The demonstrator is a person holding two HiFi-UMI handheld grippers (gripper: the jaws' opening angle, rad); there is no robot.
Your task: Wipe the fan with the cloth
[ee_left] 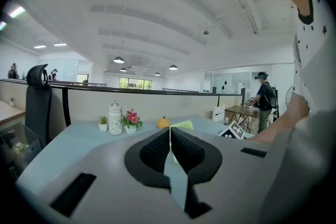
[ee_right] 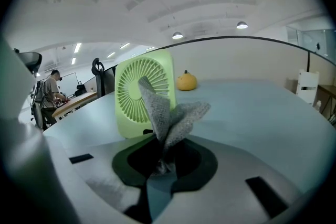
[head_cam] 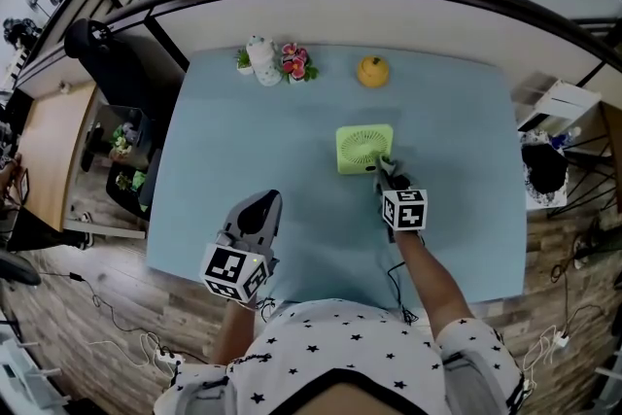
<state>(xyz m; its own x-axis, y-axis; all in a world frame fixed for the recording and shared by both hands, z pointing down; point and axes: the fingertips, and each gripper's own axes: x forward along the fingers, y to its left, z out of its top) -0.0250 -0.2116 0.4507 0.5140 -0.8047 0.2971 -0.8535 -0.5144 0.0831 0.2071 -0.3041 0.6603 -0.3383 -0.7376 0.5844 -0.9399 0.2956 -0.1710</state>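
Looking down, the green fan (head_cam: 364,149) stands mid-table (head_cam: 457,209). The right gripper (head_cam: 387,168) is just beside its near corner. The left gripper (head_cam: 262,209) hangs well apart, by the table's front edge. Along the left gripper, the jaws are pressed together with nothing between them. Along the right one, the jaws clench a grey cloth (ee_right: 169,113), its folds sticking up just before the upright fan's grille.

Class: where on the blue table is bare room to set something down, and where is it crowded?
Bare: the left stretch between the pale blue table's edge and the square green fan; the right side. Crowded: the far edge's white jar, pink flowers and orange gourd; the right gripper beside the fan.
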